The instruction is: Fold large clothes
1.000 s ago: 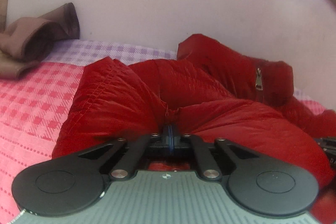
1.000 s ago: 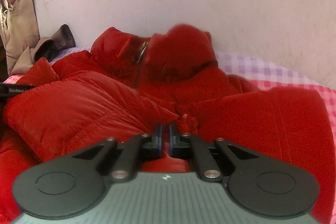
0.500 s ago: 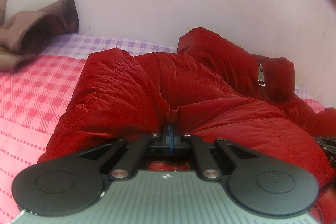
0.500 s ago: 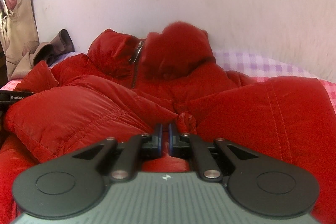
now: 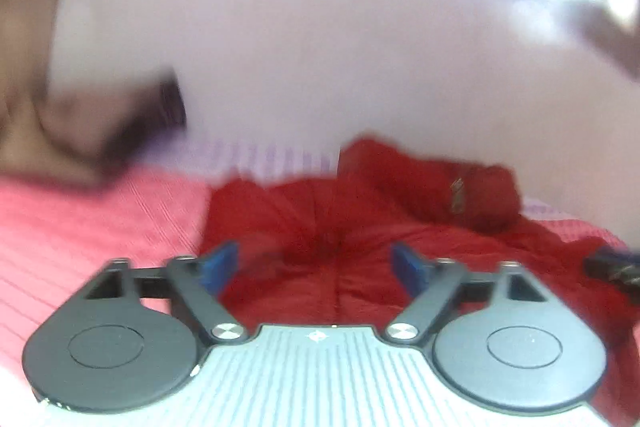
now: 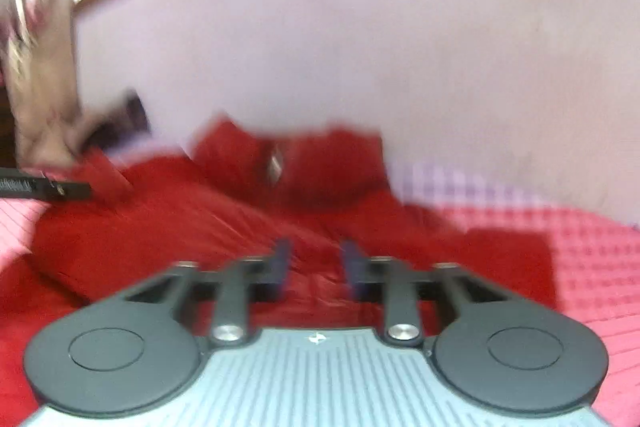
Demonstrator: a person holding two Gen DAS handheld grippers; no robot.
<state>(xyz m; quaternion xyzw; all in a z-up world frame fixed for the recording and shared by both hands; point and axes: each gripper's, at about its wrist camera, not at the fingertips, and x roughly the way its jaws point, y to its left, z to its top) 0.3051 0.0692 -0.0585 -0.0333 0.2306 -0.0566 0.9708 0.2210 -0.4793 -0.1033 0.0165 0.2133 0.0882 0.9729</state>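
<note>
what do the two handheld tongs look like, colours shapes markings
Both match. The left tongs have a grey ribbed body with a small white logo, two round black discs with an inset circle each, black linkage arms on silver pivot screws, and blue pads. The right tongs are the same build, though their pads look darker in the blur. No cables, hands or sleeves show.

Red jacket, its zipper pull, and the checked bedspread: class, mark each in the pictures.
Red jacket (image 5: 340, 267): left wrist view, on the puffed folded body.
Zipper pull (image 6: 275, 163): right wrist view, on the metal tab near the collar.
Checked bedspread (image 6: 592, 259): right wrist view, on the bare pink part at right.
</note>
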